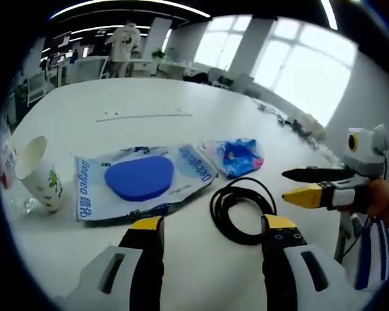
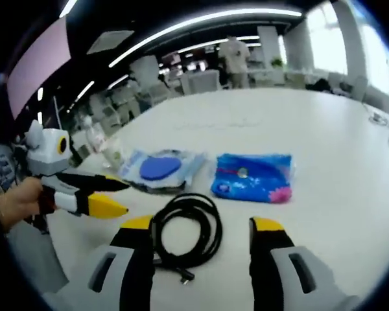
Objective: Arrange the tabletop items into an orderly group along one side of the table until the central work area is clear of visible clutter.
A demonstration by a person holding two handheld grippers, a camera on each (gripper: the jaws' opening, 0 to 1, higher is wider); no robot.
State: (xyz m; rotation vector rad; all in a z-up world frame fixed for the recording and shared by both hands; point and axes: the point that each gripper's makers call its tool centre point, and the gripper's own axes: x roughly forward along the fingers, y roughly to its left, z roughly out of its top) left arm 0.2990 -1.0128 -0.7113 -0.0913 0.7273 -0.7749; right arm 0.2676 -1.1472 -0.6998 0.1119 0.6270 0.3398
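Note:
On the white table (image 1: 149, 97) a coiled black cable (image 1: 243, 207) lies just beyond my left gripper (image 1: 214, 223), which is open with nothing between its jaws. Left of the cable lies a blue oval pad (image 1: 139, 178) inside a clear printed package (image 1: 91, 188). A blue patterned pouch (image 1: 236, 155) sits behind the cable. My right gripper (image 1: 295, 184) comes in from the right, held in a hand. In the right gripper view, that gripper (image 2: 202, 225) is open, straddling the near side of the cable (image 2: 185, 236), with the pouch (image 2: 253, 176), package (image 2: 161, 167) and left gripper (image 2: 120, 197) beyond.
A tilted paper cup (image 1: 39, 175) stands at the left near the table edge, beside a small red-and-white packet (image 1: 6, 162). Small items (image 1: 298, 123) lie along the far right edge. A person (image 1: 125, 42) stands among desks in the background.

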